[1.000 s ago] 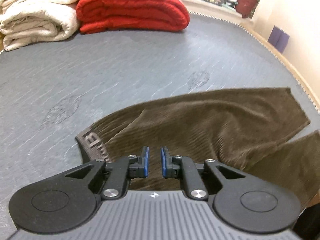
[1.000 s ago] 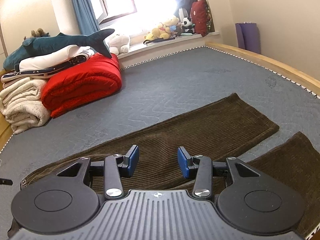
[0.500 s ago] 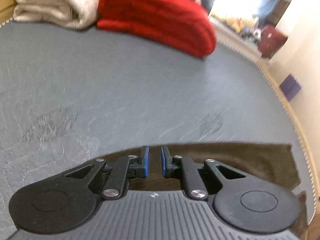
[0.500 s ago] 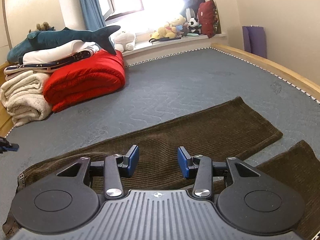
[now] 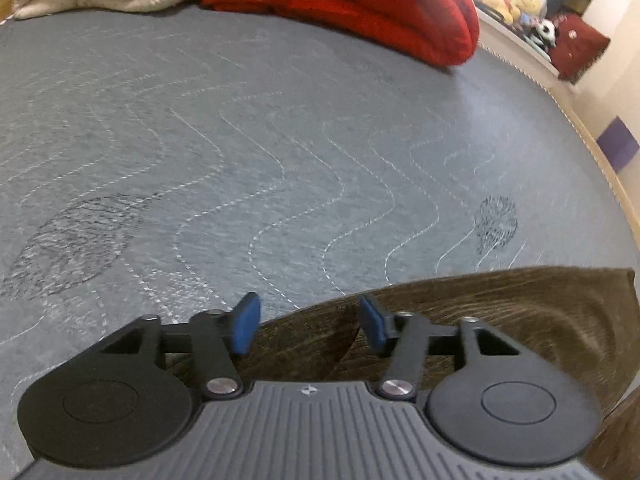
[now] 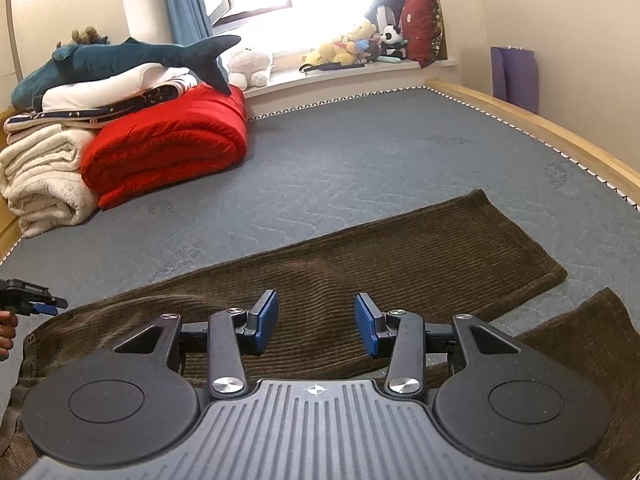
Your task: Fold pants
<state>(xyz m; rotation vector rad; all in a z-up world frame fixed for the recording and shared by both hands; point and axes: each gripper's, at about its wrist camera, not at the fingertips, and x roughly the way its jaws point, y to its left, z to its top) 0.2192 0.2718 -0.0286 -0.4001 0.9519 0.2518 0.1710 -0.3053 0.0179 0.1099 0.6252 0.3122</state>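
Brown corduroy pants (image 6: 400,264) lie flat on the grey mattress (image 6: 360,160), waistband at the left, one leg reaching right and the other leg (image 6: 580,344) at the lower right. My right gripper (image 6: 317,322) hovers open over the middle of the pants, nothing between its blue pads. In the left wrist view the pants (image 5: 500,312) fill the lower right. My left gripper (image 5: 308,320) sits over their upper edge, jaws opening, with fabric below the gap but not pinched. The left gripper (image 6: 54,305) also shows at the far left near the waistband, held by a hand (image 6: 6,332).
A folded red blanket (image 6: 168,148) and cream blankets (image 6: 44,184) are stacked at the back left, a plush shark (image 6: 132,56) on top. Stuffed toys (image 6: 352,46) line the windowsill. The wooden bed frame (image 6: 540,128) runs along the right edge.
My left gripper has swung left and down to the pants' upper edge near the waist, and its jaws have spread apart. It now shows in the right wrist view. The right gripper has stayed put.
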